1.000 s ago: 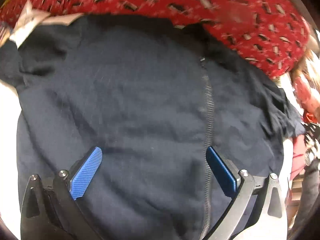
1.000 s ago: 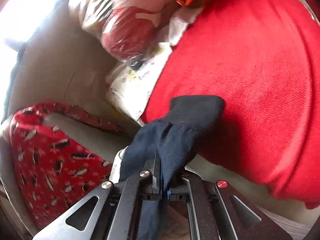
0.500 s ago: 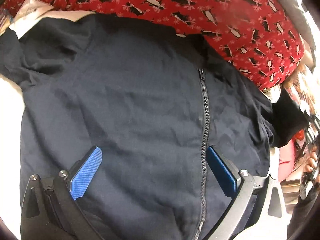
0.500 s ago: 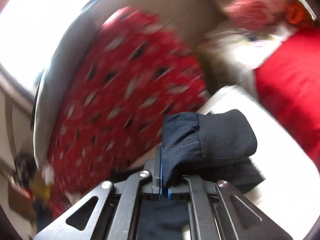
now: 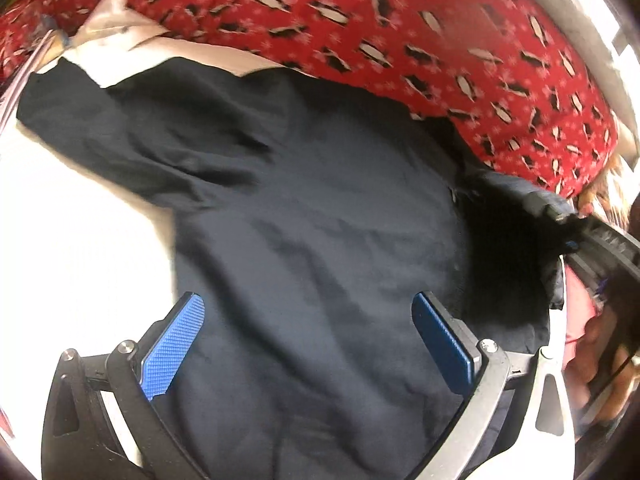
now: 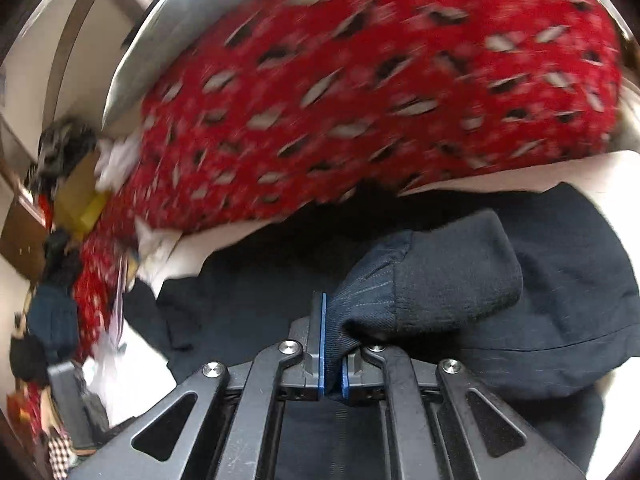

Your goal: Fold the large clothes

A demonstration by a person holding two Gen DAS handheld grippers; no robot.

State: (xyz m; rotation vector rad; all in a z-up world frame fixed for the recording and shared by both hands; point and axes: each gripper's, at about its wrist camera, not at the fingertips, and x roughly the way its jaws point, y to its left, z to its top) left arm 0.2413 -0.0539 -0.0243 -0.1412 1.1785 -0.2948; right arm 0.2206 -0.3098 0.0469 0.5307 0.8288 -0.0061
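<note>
right wrist: sleeve cuff [image 6: 432,280] pinched in right gripper [image 6: 332,344]

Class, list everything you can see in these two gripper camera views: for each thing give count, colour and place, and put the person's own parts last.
Zip-up jacket: one, dark navy, spread flat on the white surface, below the red fabric.
Sleeve cuff: one, dark navy, ribbed, carried over the jacket's body.
Patterned fabric: one, red with small black-and-white figures, along the far edge.
White surface: one, white, under the jacket.
Clutter: several pieces, mixed colours, beyond the surface; too blurred to name.
Left gripper: one, black with blue pads, jaws wide open over the jacket's lower part, nothing between them.
Right gripper: one, black with blue pads, jaws pinching the cuff, just starting to open.
Person's hand: one, at the right edge, blurred.
</note>
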